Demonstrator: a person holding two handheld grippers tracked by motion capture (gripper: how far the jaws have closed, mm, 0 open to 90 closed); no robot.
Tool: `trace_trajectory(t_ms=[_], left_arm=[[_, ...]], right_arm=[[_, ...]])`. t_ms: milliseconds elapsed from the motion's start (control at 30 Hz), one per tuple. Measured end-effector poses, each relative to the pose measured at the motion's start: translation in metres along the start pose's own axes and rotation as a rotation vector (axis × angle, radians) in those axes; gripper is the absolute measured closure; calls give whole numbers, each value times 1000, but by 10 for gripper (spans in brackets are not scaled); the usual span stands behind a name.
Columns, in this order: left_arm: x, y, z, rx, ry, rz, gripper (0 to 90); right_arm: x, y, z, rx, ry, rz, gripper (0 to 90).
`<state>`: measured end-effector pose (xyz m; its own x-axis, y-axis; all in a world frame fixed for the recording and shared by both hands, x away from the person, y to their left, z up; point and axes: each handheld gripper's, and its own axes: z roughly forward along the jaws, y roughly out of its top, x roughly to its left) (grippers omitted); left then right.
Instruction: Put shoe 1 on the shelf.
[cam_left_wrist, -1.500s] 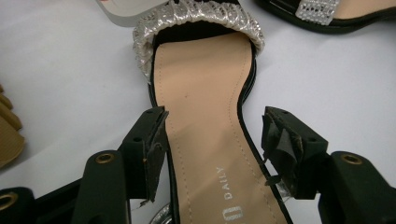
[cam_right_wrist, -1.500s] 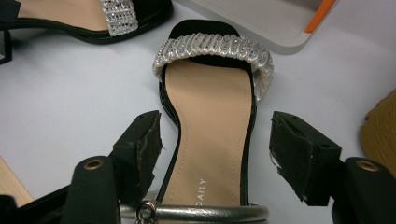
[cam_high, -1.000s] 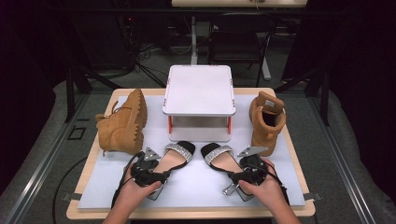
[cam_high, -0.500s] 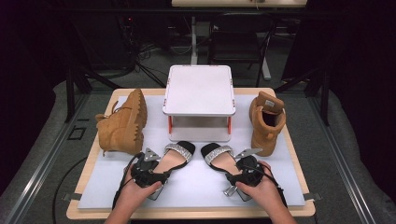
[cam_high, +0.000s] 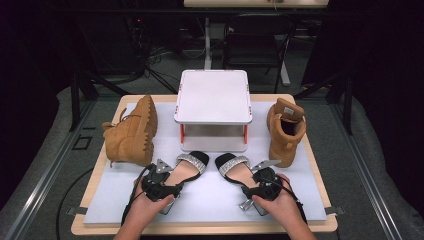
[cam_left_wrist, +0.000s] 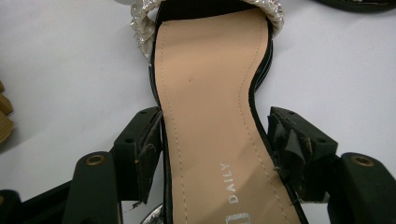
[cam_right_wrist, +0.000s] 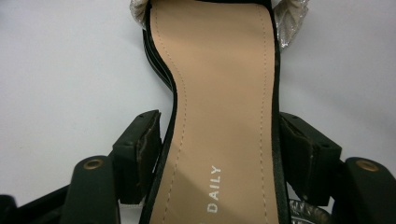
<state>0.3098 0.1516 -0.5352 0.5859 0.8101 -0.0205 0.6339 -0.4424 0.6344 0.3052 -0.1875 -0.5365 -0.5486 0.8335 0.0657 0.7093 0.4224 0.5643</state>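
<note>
On the desk's white mat (cam_high: 210, 197), the left claw (cam_left_wrist: 212, 140) clamps a black silver-strapped sandal (cam_left_wrist: 210, 93); the right claw (cam_right_wrist: 219, 140) clamps its matching black sandal (cam_right_wrist: 224, 93), before a white stand (cam_high: 213, 97).

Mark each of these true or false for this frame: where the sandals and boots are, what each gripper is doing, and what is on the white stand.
1. Each gripper has a sandal between its jaws. True: the left gripper straddles the left sandal, and the right gripper straddles the right sandal.
2. The left boot stands upright. False: it lies on its side, sole showing.
3. The right boot stands upright beside the stand. True.
4. A sandal sits on top of the stand. False: its top is bare; both sandals lie on the mat in front of it.
5. The sandals' toes point toward the person. False: the glittery toe straps point toward the stand.
</note>
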Motion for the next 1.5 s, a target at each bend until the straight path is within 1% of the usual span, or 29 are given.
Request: trace_trajectory(t_ms=[67,100,200,233,300,333,367,400,433,467,500,533,567,633,700,733,833,867,967,1100,1233,1267,1333,1433,1500], left_arm=[[0,0,0,6,-2,4,345],[-1,1,1,7,1,0,344],[1,2,2,25,-11,-15,340],[2,2,3,29,-16,-21,336],[3,2,4,40,-23,-36,333],[3,2,5,42,-26,-42,332],[4,2,5,43,-31,-48,332],[4,3,6,49,-35,-49,331],[4,3,6,48,-40,-51,332],[4,2,6,49,-45,-52,347],[4,2,7,47,-40,-51,348],[4,2,7,48,-39,-49,348],[4,2,7,47,-40,-55,350],[5,2,7,53,-49,-61,352],[4,4,8,62,-44,-63,357],[3,4,8,69,-38,-62,359],[2,5,9,75,-25,-63,368],[2,5,9,74,-27,-69,368],[2,6,9,78,-29,-69,367],[3,5,10,74,-35,-76,366],[4,5,9,78,-40,-75,366],[4,5,9,76,-38,-79,367],[3,6,9,79,-33,-78,368],[3,5,9,75,-25,-81,373],[3,5,9,75,-25,-82,377]], right_arm=[[0,0,0,6,0,1,334],[-1,0,0,9,1,2,334],[-1,1,1,15,7,6,332],[0,1,1,7,6,12,332],[-1,1,0,22,-1,-4,332],[-1,1,1,15,8,3,332],[1,0,2,-9,2,22,333],[-1,1,1,14,6,7,334],[0,0,2,-7,6,20,334],[0,0,2,-9,3,23,336],[0,0,2,-6,4,18,339],[0,1,1,10,8,6,341],[-1,1,0,15,3,0,341],[-1,1,0,12,12,2,342],[-1,0,1,0,12,10,348],[-2,0,0,4,10,2,355],[-1,-1,0,-23,11,18,357],[-1,-1,0,-27,12,18,358],[-1,-1,0,-31,18,22,358],[-2,-1,1,-21,12,13,356],[-2,0,1,-16,10,16,354],[-2,1,1,-6,11,15,354],[-1,1,2,-3,15,18,354],[-2,2,2,17,-1,3,354],[-1,2,2,18,-1,6,359]])
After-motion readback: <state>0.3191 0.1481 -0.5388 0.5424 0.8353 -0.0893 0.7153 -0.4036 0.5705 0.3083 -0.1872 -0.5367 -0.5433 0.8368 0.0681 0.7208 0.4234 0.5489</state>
